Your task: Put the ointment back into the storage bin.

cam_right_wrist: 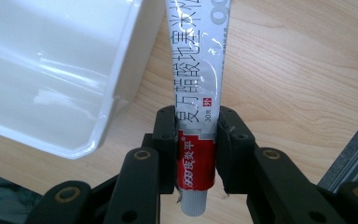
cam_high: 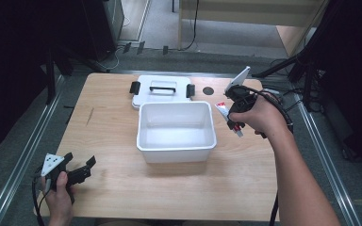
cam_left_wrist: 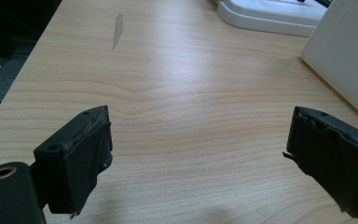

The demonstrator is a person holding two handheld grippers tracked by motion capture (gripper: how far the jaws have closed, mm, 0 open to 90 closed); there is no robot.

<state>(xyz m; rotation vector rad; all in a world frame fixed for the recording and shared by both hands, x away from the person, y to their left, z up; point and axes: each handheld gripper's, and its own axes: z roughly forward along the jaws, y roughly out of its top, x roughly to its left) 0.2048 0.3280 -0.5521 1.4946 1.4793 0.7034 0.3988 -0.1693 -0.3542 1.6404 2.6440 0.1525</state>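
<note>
Beside glossy white plastic tub point(cam_high: 176, 132): right gripper point(cam_right_wrist: 196, 135) pinches crinkled tube point(cam_right_wrist: 199, 79); left gripper point(cam_left_wrist: 198, 154) spread.

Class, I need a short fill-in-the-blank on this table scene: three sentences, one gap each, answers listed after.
1. The right tool is shut on a ____.
2. The white box on the table has its lid lying ____ it, on the far side.
3. The left tool has its jaws ____, with nothing between them.

Missing words: tube; behind; open
</note>
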